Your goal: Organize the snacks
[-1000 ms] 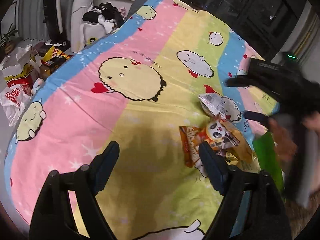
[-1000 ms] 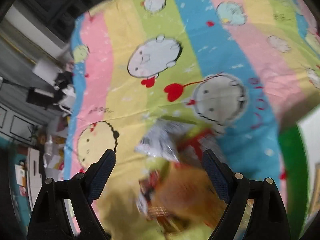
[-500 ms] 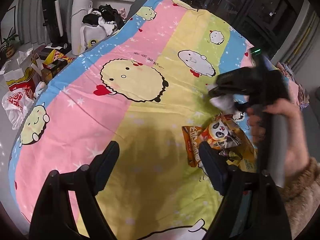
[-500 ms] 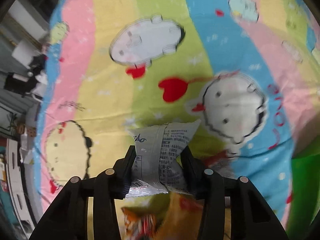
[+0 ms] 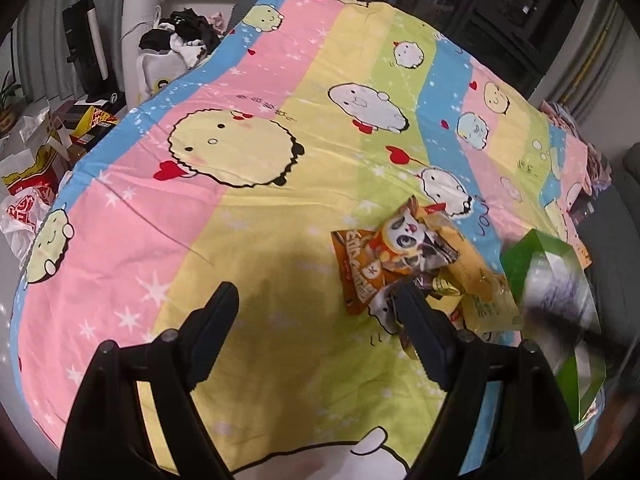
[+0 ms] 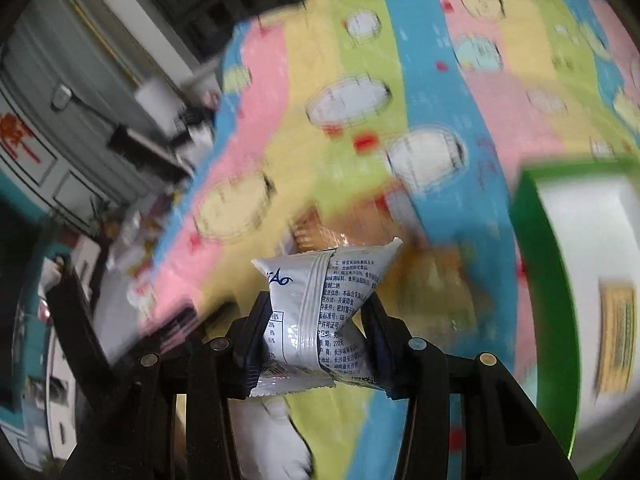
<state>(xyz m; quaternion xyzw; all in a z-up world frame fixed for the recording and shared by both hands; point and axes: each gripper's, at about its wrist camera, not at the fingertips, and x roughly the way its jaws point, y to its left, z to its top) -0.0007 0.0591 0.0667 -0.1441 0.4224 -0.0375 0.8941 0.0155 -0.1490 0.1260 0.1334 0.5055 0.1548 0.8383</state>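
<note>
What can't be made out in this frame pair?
- Right gripper: a blurred smear at the right edge of the left wrist view.
- White packet: its lower end sits behind the fingers in the right wrist view.
- Green box: contents unreadable, motion blur in both views.
- Snack pile: partly behind the left gripper finger; count unclear.

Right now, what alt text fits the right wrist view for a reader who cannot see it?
The right gripper is shut on a small white snack packet with blue printing, held above a cartoon-print bedsheet striped in pink, yellow, green and blue. A green-edged box sits at the right; the background is motion-blurred.
</note>
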